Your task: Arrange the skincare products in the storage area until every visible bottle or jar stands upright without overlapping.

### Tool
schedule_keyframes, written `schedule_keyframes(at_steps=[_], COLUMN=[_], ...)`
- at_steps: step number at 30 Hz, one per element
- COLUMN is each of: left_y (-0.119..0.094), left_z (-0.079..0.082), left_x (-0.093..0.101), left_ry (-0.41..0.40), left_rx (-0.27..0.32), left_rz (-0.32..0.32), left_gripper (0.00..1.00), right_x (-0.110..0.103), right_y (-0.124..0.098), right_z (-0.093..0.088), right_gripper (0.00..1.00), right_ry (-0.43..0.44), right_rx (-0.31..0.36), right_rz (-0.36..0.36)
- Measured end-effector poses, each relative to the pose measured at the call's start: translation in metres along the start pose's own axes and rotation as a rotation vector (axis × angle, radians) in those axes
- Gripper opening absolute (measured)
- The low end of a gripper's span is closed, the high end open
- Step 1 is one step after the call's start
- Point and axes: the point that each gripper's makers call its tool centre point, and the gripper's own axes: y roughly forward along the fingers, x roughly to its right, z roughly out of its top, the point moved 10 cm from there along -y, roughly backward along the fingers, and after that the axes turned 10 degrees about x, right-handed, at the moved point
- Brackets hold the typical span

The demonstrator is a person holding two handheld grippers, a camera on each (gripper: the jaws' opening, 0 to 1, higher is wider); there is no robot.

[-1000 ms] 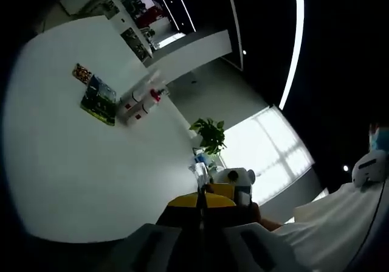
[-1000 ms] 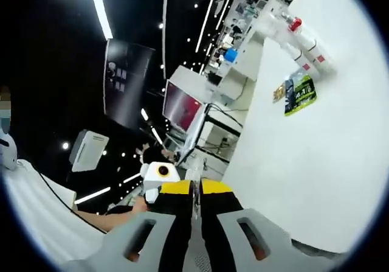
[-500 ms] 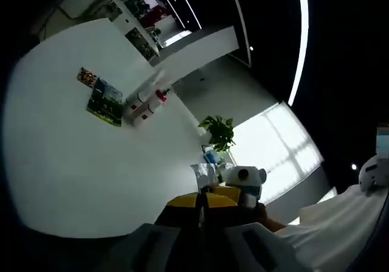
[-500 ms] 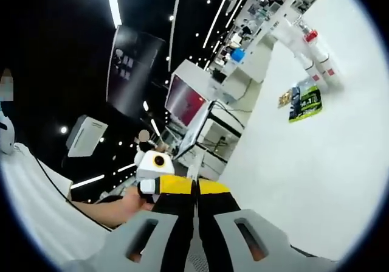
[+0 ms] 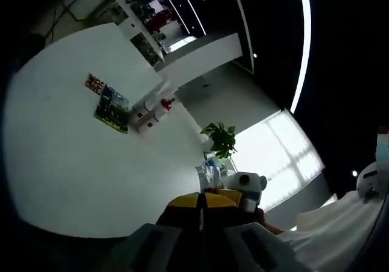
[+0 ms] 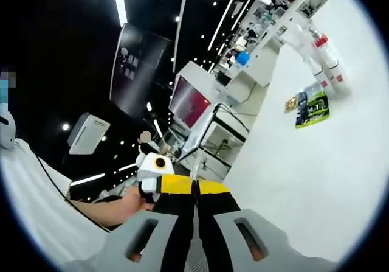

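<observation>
In the left gripper view, a white table (image 5: 73, 156) is seen filling the left and centre of the frame, and on it, towards the upper left, a small dark packet (image 5: 95, 83) is laid flat with a green packet (image 5: 113, 108) just beside it on its lower right. Immediately right of these, two white bottles (image 5: 149, 111) are seen close together, one with a red cap; whether they stand or lie cannot be told at this size. A potted plant (image 5: 220, 139) is seen right of centre, before a bright window. At the bottom centre the left gripper (image 5: 201, 208) rises with its yellow-tipped jaws pressed together on nothing, and the other tool is glimpsed just to its right. In the right gripper view, a hand (image 6: 130, 202) is seen at the lower left, gripping the left tool. The right gripper (image 6: 196, 202) is seen at the bottom centre, its jaws likewise clenched with nothing between them. The table (image 6: 304, 187) is seen across the right side, with the green packet (image 6: 313, 109) at the upper right and the white bottles (image 6: 325, 62) above it, well apart from both tools.
</observation>
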Motion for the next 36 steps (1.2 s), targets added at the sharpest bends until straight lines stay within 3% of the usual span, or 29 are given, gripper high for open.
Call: schedule_keyframes(at_steps=[3, 7, 12, 17, 21, 23, 26, 31, 36], left_y=[-0.001, -0.001, 0.001, 0.003, 0.003, 0.003, 0.002, 0.002, 0.004], left_z=[0.001, 0.001, 0.002, 0.005, 0.008, 0.010, 0.013, 0.019, 0.033], left_x=[0.002, 0.003, 0.004, 0.005, 0.006, 0.005, 0.003, -0.001, -0.001], left_ry=[0.006, 0.001, -0.010, -0.007, -0.012, -0.018, -0.015, -0.020, -0.007], left_rx=[-0.002, -0.009, -0.006, -0.003, 0.012, 0.019, 0.023, 0.022, 0.019], left_rz=[-0.012, -0.028, -0.034, -0.028, -0.010, -0.001, 0.012, 0.033, 0.059], left_gripper=[0.00, 0.00, 0.00, 0.00, 0.00, 0.00, 0.00, 0.01, 0.01], right_x=[-0.002, -0.005, -0.009, -0.012, -0.010, -0.008, -0.004, -0.002, 0.001], right_y=[0.001, 0.000, 0.000, -0.003, -0.009, -0.013, -0.020, -0.020, -0.024], right_z=[0.001, 0.002, 0.001, 0.001, 0.003, 0.001, -0.003, -0.006, 0.000], right_gripper=[0.00, 0.04, 0.26, 0.31, 0.40, 0.41, 0.34, 0.44, 0.44], right_ry=[-0.008, -0.093, -0.318, -0.466, -0.535, -0.566, -0.603, -0.636, -0.788], right_rx=[-0.001, -0.027, -0.088, -0.121, -0.124, -0.139, -0.165, -0.186, -0.224], right_rz=[0.002, -0.009, -0.073, -0.124, -0.172, -0.195, -0.224, -0.273, -0.333])
